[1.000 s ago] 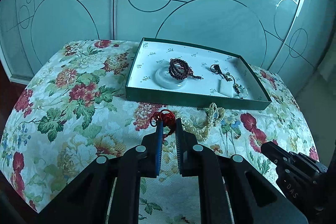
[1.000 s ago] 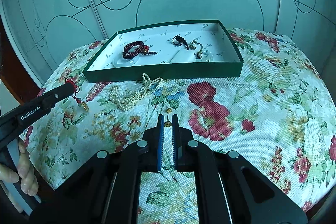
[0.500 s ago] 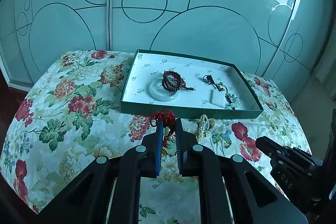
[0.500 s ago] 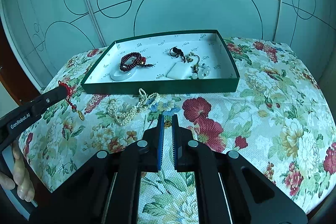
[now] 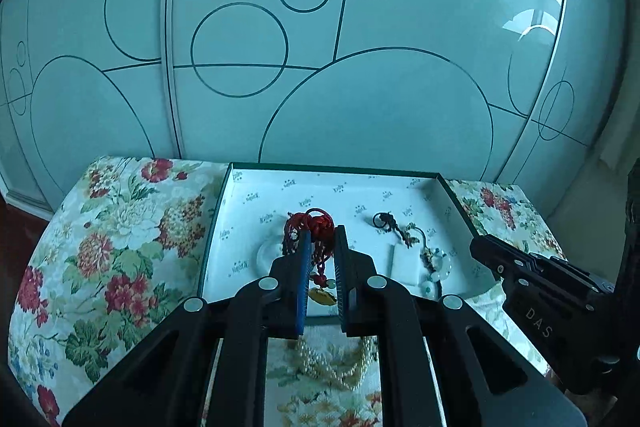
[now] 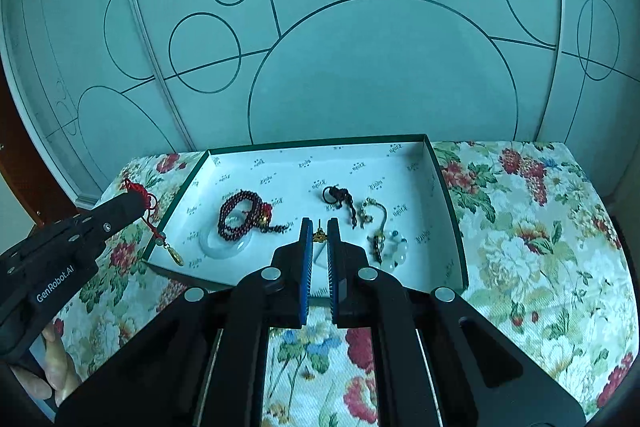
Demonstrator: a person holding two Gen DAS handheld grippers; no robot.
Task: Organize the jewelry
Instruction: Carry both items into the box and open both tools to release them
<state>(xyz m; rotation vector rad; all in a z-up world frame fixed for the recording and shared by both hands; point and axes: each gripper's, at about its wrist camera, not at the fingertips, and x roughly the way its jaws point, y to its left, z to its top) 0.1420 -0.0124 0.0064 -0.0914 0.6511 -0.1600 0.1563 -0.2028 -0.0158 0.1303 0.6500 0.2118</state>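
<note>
My left gripper is shut on a red knotted cord charm; its gold pendant dangles between the fingers, over the near part of the green box. In the right wrist view the same charm hangs from the left gripper above the box's left corner. My right gripper is shut on a small gold piece over the box's front half. The white-lined box holds a dark red bead bracelet on a pale bangle, a dark cord charm and pale beads.
A pearl necklace lies on the floral cloth just in front of the box. Frosted sliding doors rise right behind the table. The cloth drops off at the left and right edges. A person's hand grips the left tool.
Both grippers have risen and moved forward, from over the cloth to over the box. The red charm and the gold piece have come along in their shut jaws.
</note>
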